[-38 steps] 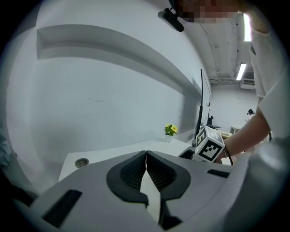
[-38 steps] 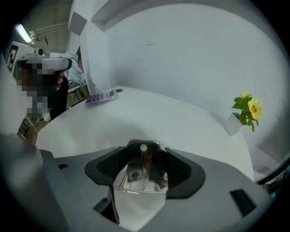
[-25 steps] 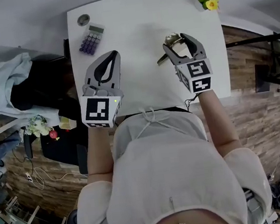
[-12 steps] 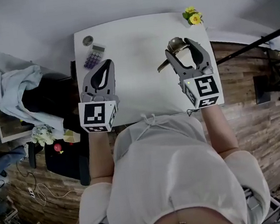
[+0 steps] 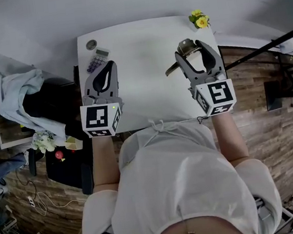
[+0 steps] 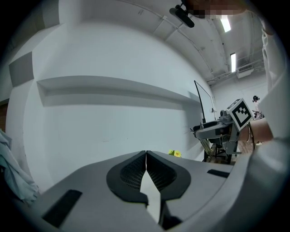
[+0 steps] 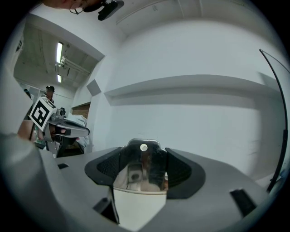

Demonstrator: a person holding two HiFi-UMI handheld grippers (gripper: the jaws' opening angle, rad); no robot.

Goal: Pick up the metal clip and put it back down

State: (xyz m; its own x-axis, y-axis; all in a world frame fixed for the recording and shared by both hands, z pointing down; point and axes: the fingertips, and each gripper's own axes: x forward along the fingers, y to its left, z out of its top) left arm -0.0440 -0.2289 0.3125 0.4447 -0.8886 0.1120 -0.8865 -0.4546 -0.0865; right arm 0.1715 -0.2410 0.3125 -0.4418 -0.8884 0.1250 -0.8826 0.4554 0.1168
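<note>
Head view showed a person in a light top standing at a white worktop [image 5: 149, 95] with a gripper in each hand. The right gripper [image 5: 190, 50] was over the right half of the worktop, towards its far edge, with its jaws clamped on the metal clip [image 5: 184, 45]. One thin arm of the clip stuck out to the left of the jaws. In the right gripper view the shiny clip filled the gap between the two ribbed pads, which pressed on it from either side. Only the pale wall showed beyond it, so the clip appeared to be held up off the worktop.

The left gripper [image 5: 108, 65] was over the left half of the worktop, well apart from the right one. In the left gripper view its jaws met tip to tip with nothing between them.

A purple-keyed calculator [image 5: 97, 60] lay near the far left corner, just beyond the left gripper, and a small round grey object [image 5: 91, 43] sat beside it. Yellow flowers [image 5: 198, 19] stood at the far right corner. A pale cloth [image 5: 14, 93] lay heaped off to the left of the worktop.
</note>
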